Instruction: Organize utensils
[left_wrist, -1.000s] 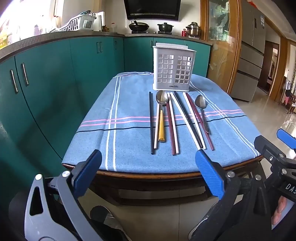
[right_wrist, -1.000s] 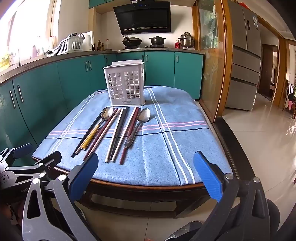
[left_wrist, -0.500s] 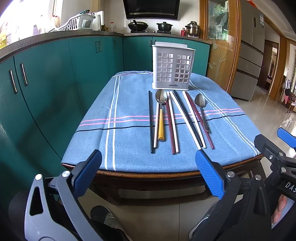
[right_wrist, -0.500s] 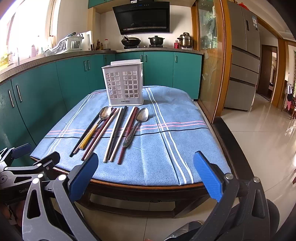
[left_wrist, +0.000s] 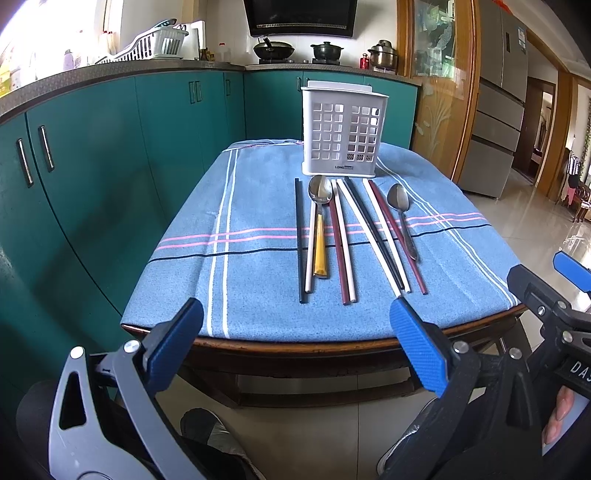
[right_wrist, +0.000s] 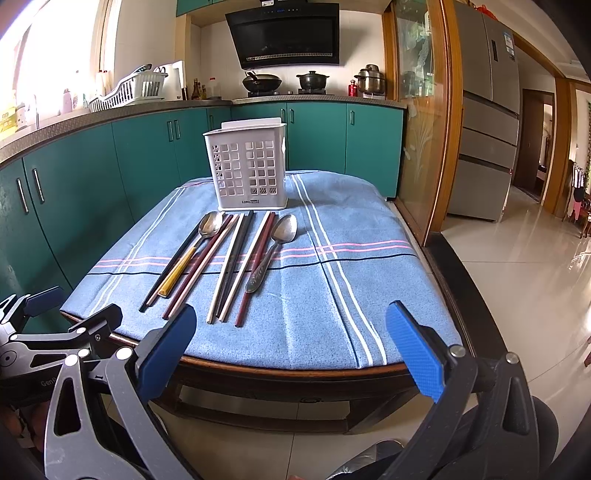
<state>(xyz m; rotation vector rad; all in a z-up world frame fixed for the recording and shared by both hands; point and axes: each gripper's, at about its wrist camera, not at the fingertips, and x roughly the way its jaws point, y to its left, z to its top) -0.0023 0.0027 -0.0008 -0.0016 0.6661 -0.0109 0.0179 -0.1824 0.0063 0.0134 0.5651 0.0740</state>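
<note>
**Nothing sorted yet: every utensil is on the cloth, caddy looks empty**

Your utensils lie in a loose row on the blue cloth (left_wrist: 258, 206), directly in front of the white caddy (left_wrist: 341, 134), handles toward you. From the left wrist view, left to right: a black chopstick (left_wrist: 298, 240), a yellow-handled spoon (left_wrist: 319, 225) with a white chopstick close along its left side, a dark red and white pair (left_wrist: 341, 240), a white and black pair (left_wrist: 373, 232) angled to the right, another white and dark red pair (left_wrist: 395, 232), and a steel spoon (left_wrist: 402, 218) at the far right. Several sticks touch or overlap their neighbours.

The caddy stands upright at the far end of the table (left_wrist: 295, 349). Nothing shows above its rim or through its holes, so I judge it empty. Whether it has a divider inside cannot be told.

Your left claw (left_wrist: 295, 343) is spread wide, holding nothing, off the near table edge. Your right claw (right_wrist: 291, 341) is likewise wide apart and empty, short of the cloth.

Assessment: zero items placed. All eight chopsticks and both spoons remain to be lifted and stood in the caddy. Expect the thin, touching sticks to resist a clean single pick.
</note>
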